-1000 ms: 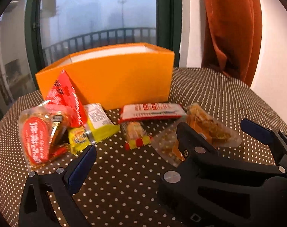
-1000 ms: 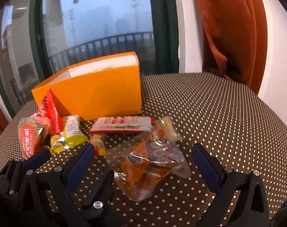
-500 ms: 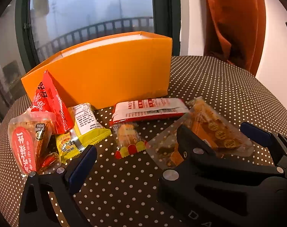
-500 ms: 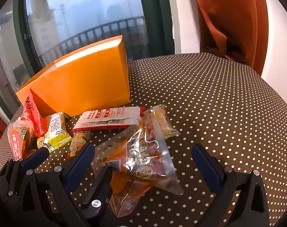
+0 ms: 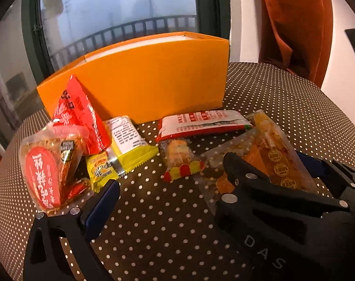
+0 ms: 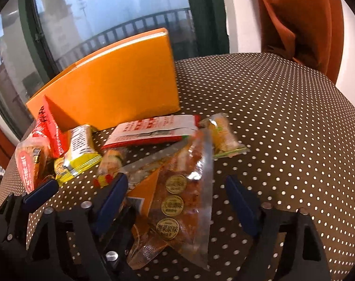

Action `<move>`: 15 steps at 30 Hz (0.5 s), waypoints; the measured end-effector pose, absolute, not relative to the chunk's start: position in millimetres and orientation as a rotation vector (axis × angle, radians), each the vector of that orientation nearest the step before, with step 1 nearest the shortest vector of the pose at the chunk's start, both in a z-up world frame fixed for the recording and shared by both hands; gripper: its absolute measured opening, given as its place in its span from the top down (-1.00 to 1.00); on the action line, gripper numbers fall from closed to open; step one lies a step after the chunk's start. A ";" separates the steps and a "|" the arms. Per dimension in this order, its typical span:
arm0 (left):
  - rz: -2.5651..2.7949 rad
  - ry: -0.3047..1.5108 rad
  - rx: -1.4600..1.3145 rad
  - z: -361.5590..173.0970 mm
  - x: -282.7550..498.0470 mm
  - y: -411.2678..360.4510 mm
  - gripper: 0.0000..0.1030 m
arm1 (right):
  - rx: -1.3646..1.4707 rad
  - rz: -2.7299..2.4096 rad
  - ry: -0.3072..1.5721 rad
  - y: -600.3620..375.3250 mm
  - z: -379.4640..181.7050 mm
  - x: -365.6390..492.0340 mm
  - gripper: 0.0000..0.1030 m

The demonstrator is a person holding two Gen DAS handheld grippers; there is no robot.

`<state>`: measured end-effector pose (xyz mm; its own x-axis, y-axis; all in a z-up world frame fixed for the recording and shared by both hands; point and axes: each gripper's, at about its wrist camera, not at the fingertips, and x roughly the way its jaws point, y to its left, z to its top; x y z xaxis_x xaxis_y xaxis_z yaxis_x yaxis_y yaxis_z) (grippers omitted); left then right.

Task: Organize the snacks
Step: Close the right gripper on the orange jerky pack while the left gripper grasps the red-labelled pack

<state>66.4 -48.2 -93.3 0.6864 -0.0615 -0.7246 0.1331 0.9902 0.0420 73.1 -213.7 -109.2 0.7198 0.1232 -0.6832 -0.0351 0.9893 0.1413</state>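
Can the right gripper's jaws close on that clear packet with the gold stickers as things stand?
Probably yes. The right gripper straddles the clear packet, and its jaws have just been closing around it, pads not yet pressing. Nothing lies between them but the packet; the left gripper's finger sits off to the side.

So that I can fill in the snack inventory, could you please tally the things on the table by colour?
Orange box: 1
Red packets: 2
Yellow packets: 2, it seems
Clear packets: 4
Total: 9
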 end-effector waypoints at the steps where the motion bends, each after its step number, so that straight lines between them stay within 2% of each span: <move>1: -0.114 0.814 0.081 -94.1 66.1 -44.8 -0.98 | 0.116 0.090 0.762 -211.2 -108.7 71.9 -0.46; 2: -0.115 0.815 0.074 -94.3 65.5 -42.8 -0.98 | 0.118 0.103 0.763 -208.6 -108.1 70.4 -0.33; 15: -0.097 0.820 0.066 -90.5 59.7 -29.0 -0.98 | 0.105 0.105 0.759 -188.9 -102.4 61.5 -0.17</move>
<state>59.7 -29.1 -90.5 0.6784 -0.0610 -0.7322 0.1117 0.9935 0.0208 61.5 -188.9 -102.4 0.7207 0.1329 -0.6804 -0.0574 0.9895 0.1325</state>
